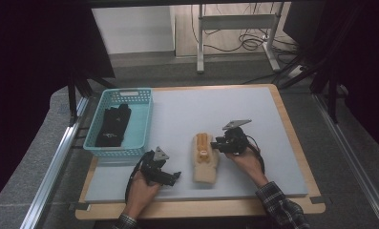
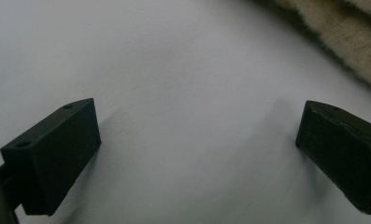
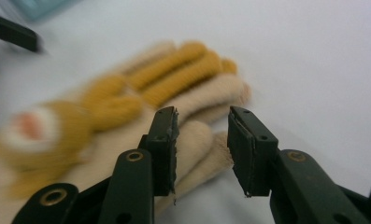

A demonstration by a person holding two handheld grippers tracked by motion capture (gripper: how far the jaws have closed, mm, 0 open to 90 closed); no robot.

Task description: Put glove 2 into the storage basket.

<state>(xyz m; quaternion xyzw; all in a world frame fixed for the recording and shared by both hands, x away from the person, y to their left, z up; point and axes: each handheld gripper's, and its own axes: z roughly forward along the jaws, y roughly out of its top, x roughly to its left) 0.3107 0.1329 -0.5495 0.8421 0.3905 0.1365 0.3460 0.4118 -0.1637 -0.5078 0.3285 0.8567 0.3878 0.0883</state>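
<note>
- The cream-and-mustard gloves [image 1: 205, 158] lie right of the turquoise basket [image 1: 142, 125].
- Right gripper [image 1: 217, 144], jaws parted and empty, touches the gloves' edge.
- Left gripper [image 1: 176, 176], jaws wide and empty, sits just beside the gloves.

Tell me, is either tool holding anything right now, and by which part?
Nothing is held. The left tool is open over bare table; the right tool is open at the beige glove's fingers.

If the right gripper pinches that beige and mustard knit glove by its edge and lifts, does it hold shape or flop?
Probably flops: the glove looks like soft fuzzy knit lying flat on the table, so the fingers would likely droop. It seems light for its size. The fuzzy surface should grip well between the right gripper jaws, which stand open beside it. Pushed, it would likely bunch rather than slide.
</note>
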